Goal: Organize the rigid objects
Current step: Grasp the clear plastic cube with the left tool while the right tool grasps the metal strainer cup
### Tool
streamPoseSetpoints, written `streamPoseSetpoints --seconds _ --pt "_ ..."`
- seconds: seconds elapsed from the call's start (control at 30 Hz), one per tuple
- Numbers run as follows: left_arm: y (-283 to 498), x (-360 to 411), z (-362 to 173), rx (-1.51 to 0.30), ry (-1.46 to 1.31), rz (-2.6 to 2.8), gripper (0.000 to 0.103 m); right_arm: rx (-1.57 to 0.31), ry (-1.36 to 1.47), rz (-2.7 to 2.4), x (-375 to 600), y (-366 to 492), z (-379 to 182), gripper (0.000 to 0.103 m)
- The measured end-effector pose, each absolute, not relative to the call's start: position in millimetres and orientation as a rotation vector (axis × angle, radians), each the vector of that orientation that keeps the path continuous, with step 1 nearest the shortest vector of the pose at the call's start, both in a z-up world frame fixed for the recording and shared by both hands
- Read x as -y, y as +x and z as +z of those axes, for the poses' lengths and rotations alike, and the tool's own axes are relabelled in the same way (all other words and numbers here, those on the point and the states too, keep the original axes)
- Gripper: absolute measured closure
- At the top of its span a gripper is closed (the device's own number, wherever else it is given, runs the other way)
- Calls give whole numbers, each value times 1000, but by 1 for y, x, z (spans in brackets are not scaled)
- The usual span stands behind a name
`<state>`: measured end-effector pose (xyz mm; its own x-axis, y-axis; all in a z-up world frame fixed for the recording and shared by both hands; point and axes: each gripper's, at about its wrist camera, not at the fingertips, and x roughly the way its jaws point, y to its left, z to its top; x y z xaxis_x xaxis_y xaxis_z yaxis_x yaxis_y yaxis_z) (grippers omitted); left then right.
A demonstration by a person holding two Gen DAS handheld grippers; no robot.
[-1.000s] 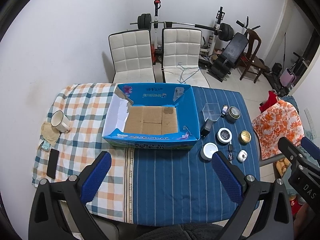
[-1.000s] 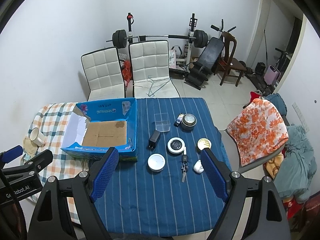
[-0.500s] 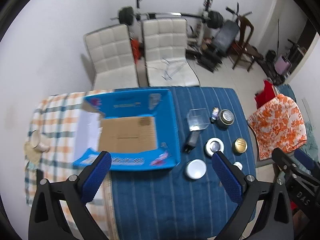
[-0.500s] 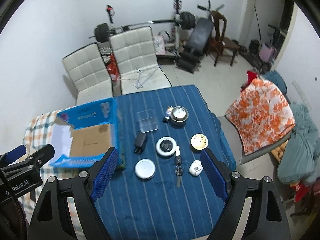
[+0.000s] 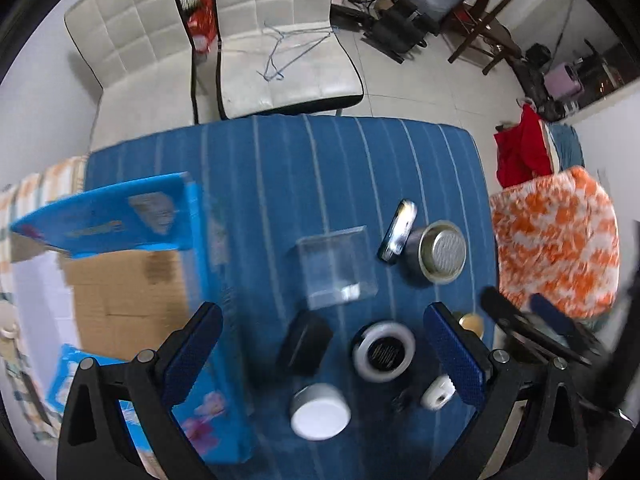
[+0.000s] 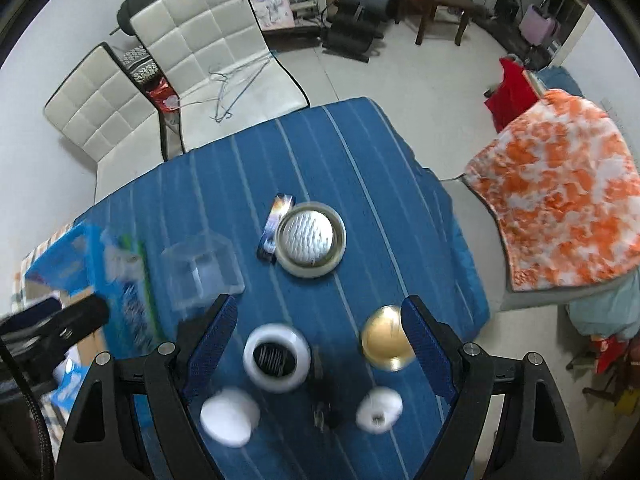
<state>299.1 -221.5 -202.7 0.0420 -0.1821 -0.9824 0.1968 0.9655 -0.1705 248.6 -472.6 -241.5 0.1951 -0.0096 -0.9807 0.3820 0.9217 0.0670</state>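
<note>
**Both claws spread wide above the clutter**

Left gripper (image 5: 322,354) gaping, gripping nothing; beneath it a black block (image 5: 305,343), a white-rimmed black jar (image 5: 383,351) and a white lid (image 5: 320,411). Blue carton (image 5: 132,280) at 9 o'clock, bottom bare. Right gripper (image 6: 320,344) likewise splayed and vacant over the same jar (image 6: 277,357); gold lid (image 6: 386,344) toward 3 o'clock, steel tin (image 6: 311,239) at 12, clear box (image 6: 202,273) at 10.
</note>
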Motion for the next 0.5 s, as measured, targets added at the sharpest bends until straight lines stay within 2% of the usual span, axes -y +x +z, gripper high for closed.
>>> streamPoseSetpoints --seconds 0.17,0.33,0.4,0.43,0.5 --pt "320 240 -231 -1561 33 -271 0 -1462 381 -268 485 292 -311 17" --pt "337 250 -249 -1581 66 -245 0 -1521 441 -231 483 312 -351 17" --pt "343 254 -255 -1583 71 -234 0 -1537 449 -221 481 317 -365 22" --pt "345 254 -258 -1585 67 -235 0 -1551 431 -240 481 318 -370 27" --pt "348 259 -265 -1597 74 -236 0 -1552 429 -234 482 317 -376 27"
